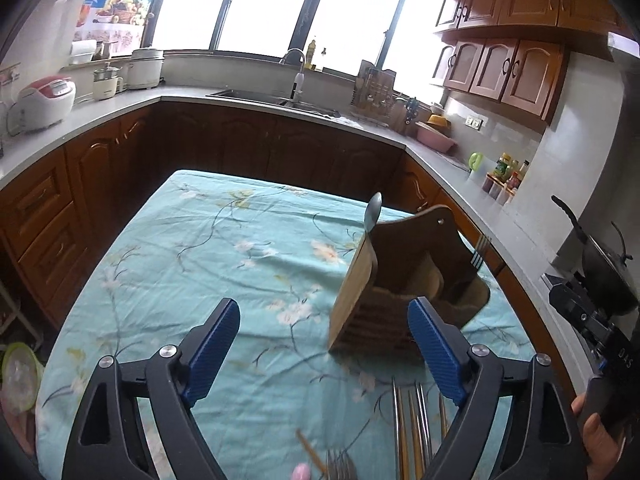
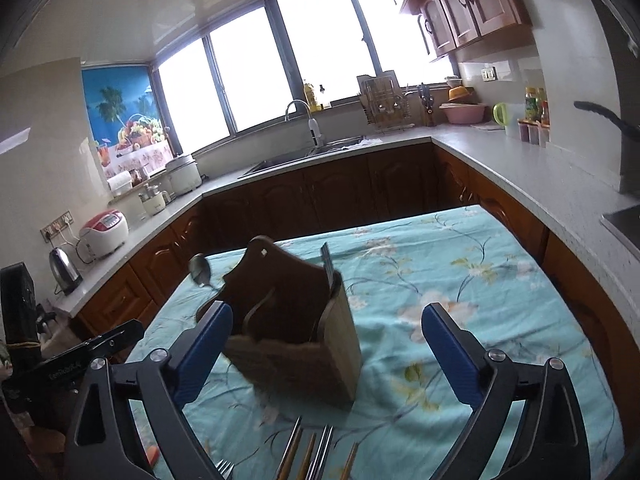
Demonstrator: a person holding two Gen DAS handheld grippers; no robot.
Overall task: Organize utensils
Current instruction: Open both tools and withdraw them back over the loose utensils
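A wooden utensil holder [image 1: 396, 280] [image 2: 296, 320] stands on the table under a turquoise floral cloth [image 1: 224, 240] [image 2: 460, 280]. A spoon [image 1: 374, 210] [image 2: 200, 270] sticks up from one side of it and a fork [image 1: 480, 252] [image 2: 328, 264] from the other. Loose chopsticks [image 1: 412, 432] [image 2: 308, 456] and forks [image 1: 340, 466] lie on the cloth near the front edge. My left gripper [image 1: 323, 308] is open just before the holder, which stands to its right side. My right gripper [image 2: 328, 310] is open too, with the holder behind its left finger. Neither holds anything.
Brown cabinets and a grey countertop [image 1: 120, 108] wrap around the table on three sides. A sink with a tap [image 2: 312, 128], rice cookers [image 1: 40, 100] and a kettle [image 2: 66, 270] sit on it. A pan [image 1: 608, 268] stands at the right. A hand [image 1: 596, 432] holds the other gripper's body.
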